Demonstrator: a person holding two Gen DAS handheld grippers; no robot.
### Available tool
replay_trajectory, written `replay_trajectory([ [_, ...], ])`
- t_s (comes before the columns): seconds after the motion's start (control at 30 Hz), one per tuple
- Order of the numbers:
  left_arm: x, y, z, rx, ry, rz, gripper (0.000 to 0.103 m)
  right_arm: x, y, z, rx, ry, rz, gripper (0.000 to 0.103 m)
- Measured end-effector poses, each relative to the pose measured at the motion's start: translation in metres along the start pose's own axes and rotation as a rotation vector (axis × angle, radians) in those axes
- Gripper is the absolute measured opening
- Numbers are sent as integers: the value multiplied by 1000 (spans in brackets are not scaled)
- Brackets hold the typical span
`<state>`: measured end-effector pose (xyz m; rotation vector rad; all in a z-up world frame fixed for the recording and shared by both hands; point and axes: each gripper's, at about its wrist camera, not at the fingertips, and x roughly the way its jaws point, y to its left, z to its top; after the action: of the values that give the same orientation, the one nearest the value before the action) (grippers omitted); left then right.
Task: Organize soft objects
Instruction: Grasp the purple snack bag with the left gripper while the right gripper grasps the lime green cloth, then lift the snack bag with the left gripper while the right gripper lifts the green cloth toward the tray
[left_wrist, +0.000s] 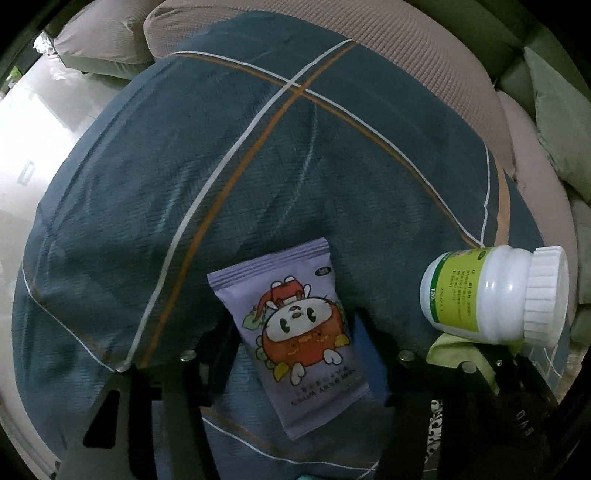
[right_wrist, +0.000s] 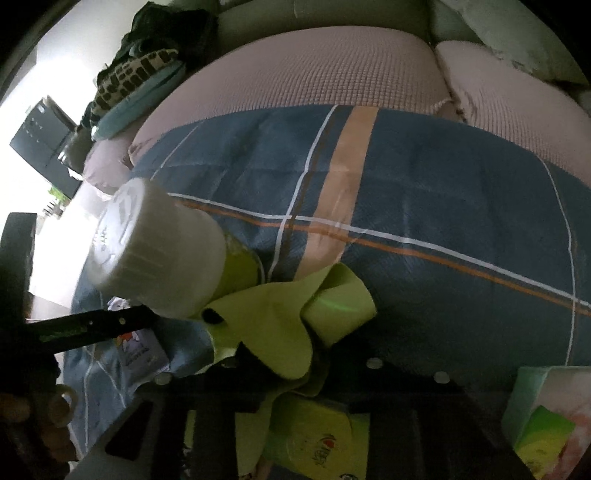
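Both point steeply down: left tongs (left_wrist: 295, 354) pinch the wipes packet (left_wrist: 291, 332); right tongs (right_wrist: 291, 354) apparently pinch green cloth (right_wrist: 280, 325).

Green cloth (right_wrist: 280, 332) lies bunched on blue quilt (right_wrist: 443, 192); white bottle (right_wrist: 155, 254) beside it.

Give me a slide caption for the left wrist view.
Left gripper closed around a purple snack packet on a blue plaid quilt, white bottle alongside.
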<state>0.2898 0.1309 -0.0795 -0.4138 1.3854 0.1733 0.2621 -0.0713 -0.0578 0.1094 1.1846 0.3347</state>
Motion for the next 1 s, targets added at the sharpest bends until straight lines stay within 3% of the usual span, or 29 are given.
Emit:
replay_trajectory([
  [0.17, -8, 14, -5, 3, -11, 2, 55, -2, -5, 0, 28, -9, 50, 11],
  [0.3, -13, 17, -10, 5, -16, 1, 50, -10, -11, -2, 42, -31, 63, 9],
  [0.77, -36, 25, -22, -66, -49, -20, 47, -79, -40, -7, 121, -176, 88, 8],
  [1.0, -84, 30, -39, -90, -136, -72, 47, -123, -56, -23, 180, -245, 112, 8],
])
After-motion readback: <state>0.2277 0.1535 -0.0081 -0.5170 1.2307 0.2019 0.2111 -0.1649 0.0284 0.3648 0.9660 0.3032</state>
